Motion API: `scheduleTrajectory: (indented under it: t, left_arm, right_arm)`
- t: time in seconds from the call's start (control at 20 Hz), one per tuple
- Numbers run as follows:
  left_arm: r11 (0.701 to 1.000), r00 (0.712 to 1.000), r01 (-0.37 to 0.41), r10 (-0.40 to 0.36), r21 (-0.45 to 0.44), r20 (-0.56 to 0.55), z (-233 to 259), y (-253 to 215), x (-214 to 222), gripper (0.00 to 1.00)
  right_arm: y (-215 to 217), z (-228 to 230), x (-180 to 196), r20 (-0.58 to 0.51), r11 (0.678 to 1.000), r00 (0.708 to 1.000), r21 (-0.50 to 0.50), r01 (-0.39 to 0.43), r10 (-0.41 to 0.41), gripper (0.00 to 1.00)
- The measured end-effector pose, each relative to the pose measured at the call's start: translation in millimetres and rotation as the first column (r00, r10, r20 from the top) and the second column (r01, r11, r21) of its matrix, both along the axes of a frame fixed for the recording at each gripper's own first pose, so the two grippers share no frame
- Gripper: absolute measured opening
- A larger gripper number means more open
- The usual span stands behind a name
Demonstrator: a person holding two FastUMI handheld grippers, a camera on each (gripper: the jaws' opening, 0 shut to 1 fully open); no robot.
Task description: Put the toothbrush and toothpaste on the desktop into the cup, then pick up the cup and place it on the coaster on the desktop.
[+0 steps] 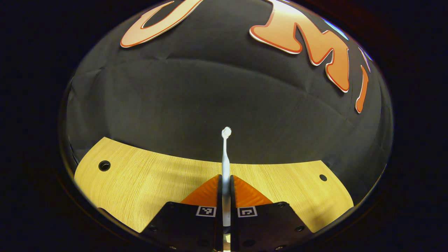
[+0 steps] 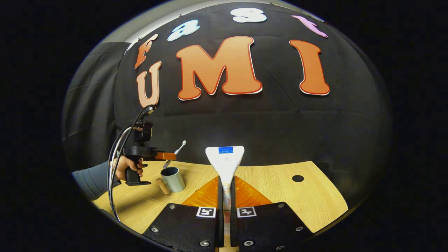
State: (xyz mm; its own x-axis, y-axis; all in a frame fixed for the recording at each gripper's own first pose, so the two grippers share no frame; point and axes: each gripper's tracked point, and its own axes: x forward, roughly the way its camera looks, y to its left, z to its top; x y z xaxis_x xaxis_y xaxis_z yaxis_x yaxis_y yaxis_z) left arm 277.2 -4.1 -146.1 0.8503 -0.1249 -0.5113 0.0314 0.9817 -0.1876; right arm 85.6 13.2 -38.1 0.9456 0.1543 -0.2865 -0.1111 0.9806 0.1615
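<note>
In the left gripper view, my left gripper [image 1: 226, 182] is shut on a white toothbrush [image 1: 226, 157], which stands up between the fingers with its bristle head on top. My right gripper [image 2: 226, 183] is shut on a white toothpaste tube [image 2: 225, 161], its flat crimped end with a blue patch pointing up. In the right gripper view, a grey-green cup [image 2: 173, 179] with a wooden handle stands upright on the wooden desktop [image 2: 280, 182] at the left. The left gripper [image 2: 164, 155] hovers just above that cup, the toothbrush [image 2: 178, 148] slanting up from it.
A hand [image 2: 123, 168] and grey sleeve hold the left gripper's handle, with cables looping down beside it. The desktop has round holes [image 2: 298, 178] [image 1: 104, 165] near its back corners. The black cloth wall rises right behind the table's far edge.
</note>
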Motion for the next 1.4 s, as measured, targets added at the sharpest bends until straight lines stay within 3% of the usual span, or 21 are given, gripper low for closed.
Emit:
scheduleTrajectory:
  t: [0.35,0.4,0.5,0.65,0.7,0.8,0.95,1.4]
  left_arm:
    - [0.998,0.995,0.057,-0.059,0.039,0.077,-6.9,-15.2,-4.6,0.08]
    - [0.996,0.994,0.074,-0.078,0.053,0.081,-5.6,-18.6,-10.5,0.14]
    - [0.993,0.993,0.072,-0.079,0.089,0.083,-3.3,-19.3,-17.7,0.40]
    - [0.994,0.990,0.074,-0.082,0.075,0.118,9.4,-16.3,-36.0,0.58]
    - [0.993,0.991,0.058,-0.070,0.099,0.117,10.4,-7.2,-42.2,0.81]
    - [0.995,0.988,0.031,-0.046,0.099,0.149,19.9,5.1,-47.3,0.93]
    - [0.998,0.983,-0.002,-0.009,0.063,0.182,33.0,23.3,-59.5,0.97]
    - [0.996,0.962,-0.086,0.085,-0.007,0.259,56.0,84.5,-136.2,0.97]
  right_arm:
    - [5.2,-5.7,5.7,-0.003,1.000,1.000,-0.009,-0.001,0.001,0.07]
    - [6.8,-7.1,6.2,-0.003,1.000,1.000,-0.011,-0.002,0.002,0.07]
    - [11.2,-7.6,9.4,-0.004,1.000,1.000,-0.002,-0.006,0.006,0.07]
    - [25.8,-7.1,14.3,0.004,1.000,1.000,0.010,-0.028,0.028,0.07]
    - [31.7,-8.1,16.9,0.002,0.999,0.999,0.009,-0.037,0.037,0.07]
    - [43.1,-4.8,21.3,0.011,0.999,0.999,0.006,-0.052,0.052,0.07]
    - [64.4,1.1,33.4,0.039,0.997,0.996,0.006,-0.083,0.082,0.07]
    - [159.4,24.1,91.1,0.148,0.974,0.967,0.059,-0.220,0.209,0.07]
